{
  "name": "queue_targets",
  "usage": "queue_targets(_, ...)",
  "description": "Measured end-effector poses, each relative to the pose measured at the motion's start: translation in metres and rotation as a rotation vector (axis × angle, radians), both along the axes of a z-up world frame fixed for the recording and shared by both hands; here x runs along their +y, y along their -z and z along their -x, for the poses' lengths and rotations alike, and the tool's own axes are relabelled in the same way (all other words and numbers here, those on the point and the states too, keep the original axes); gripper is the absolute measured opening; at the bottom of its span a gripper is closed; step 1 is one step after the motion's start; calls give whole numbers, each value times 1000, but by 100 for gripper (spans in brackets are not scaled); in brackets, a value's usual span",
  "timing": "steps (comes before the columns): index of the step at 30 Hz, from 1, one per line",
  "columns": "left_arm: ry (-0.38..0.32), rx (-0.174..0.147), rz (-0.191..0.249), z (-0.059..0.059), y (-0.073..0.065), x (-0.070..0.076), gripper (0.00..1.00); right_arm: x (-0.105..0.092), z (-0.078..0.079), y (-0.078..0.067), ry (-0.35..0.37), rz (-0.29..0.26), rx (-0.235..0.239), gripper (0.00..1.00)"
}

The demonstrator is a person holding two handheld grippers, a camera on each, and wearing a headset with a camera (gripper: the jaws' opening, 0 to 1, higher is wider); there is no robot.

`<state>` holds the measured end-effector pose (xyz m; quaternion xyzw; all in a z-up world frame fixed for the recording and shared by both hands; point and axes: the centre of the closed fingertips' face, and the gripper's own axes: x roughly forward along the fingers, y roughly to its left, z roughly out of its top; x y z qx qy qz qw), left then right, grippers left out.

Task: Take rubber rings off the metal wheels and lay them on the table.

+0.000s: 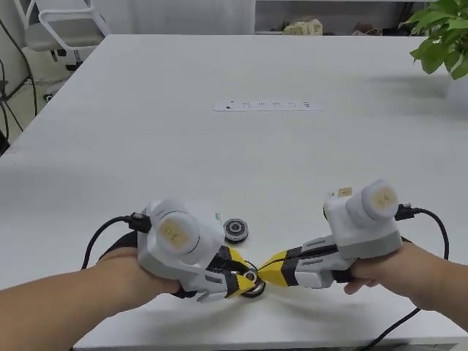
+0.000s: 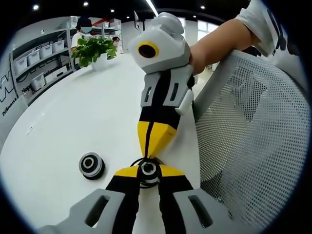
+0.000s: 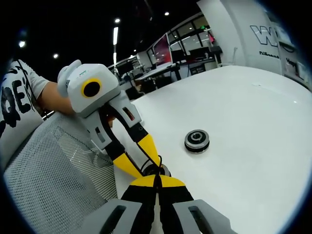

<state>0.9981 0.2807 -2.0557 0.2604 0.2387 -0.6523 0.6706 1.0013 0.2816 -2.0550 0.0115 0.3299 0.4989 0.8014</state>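
Head view: wheel (image 1: 254, 284) gripped in left tool (image 1: 246, 281); right tool (image 1: 265, 268) touching it.

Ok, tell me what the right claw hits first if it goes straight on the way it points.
The small round metal wheel clamped in the left claw, just ahead of the tips of the right claw. They may already touch; depth is unclear.
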Motion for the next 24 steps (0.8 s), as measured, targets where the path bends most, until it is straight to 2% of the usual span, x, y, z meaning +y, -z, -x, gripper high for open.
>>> queue_targets(5,14,17,18,5,-8,-1,14,0,-2,-2,9,-7,-1,0)
queue_targets(12,31,14,28,9,-17,1,17,-1,-2,-4,16,-18,-2,0)
queue_targets(14,16,22,42,7,-23,3,18,-1,-2,-4,16,-20,-4,0)
queue_targets(16,-7,48,75,6,-31,3,19,-1,-2,-5,15,-23,-5,0)
queue_targets(24,-38,46,116,4,-49,17,25,0,-2,-6,12,-31,-8,0)
